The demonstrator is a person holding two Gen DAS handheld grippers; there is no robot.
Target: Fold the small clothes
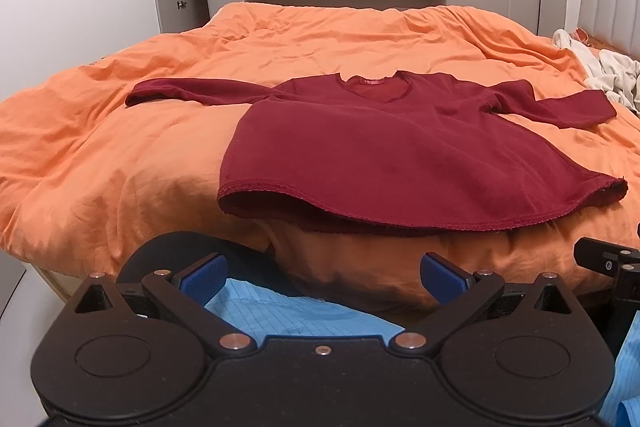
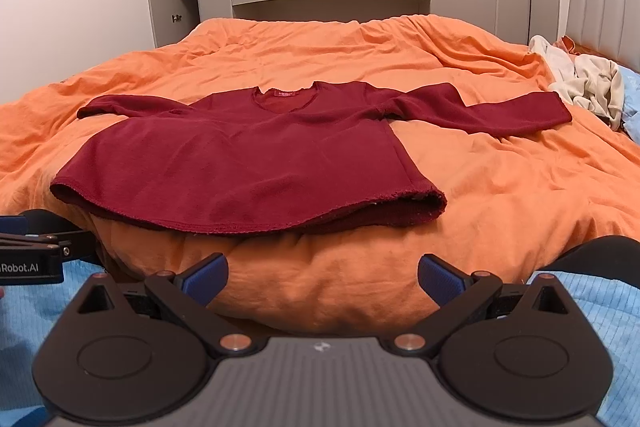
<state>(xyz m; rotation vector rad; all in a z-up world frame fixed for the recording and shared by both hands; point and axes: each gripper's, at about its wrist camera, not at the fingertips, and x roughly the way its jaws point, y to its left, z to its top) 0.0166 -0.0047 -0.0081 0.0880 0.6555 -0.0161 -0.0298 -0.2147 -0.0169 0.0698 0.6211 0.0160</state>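
A small dark red long-sleeved shirt (image 1: 400, 151) lies flat, front up, on the orange duvet (image 1: 120, 131), both sleeves spread out, hem nearest me at the bed's edge. It also shows in the right wrist view (image 2: 240, 155). My left gripper (image 1: 323, 277) is open and empty, just short of the hem, toward its left part. My right gripper (image 2: 323, 277) is open and empty, below the hem's right corner. Each gripper shows at the edge of the other's view.
A heap of pale clothes (image 2: 584, 83) lies at the far right of the duvet (image 2: 500, 187) by the headboard (image 2: 600, 7). Grey cabinets and a window stand behind the bed. Light blue fabric (image 2: 580, 291) is beneath the grippers.
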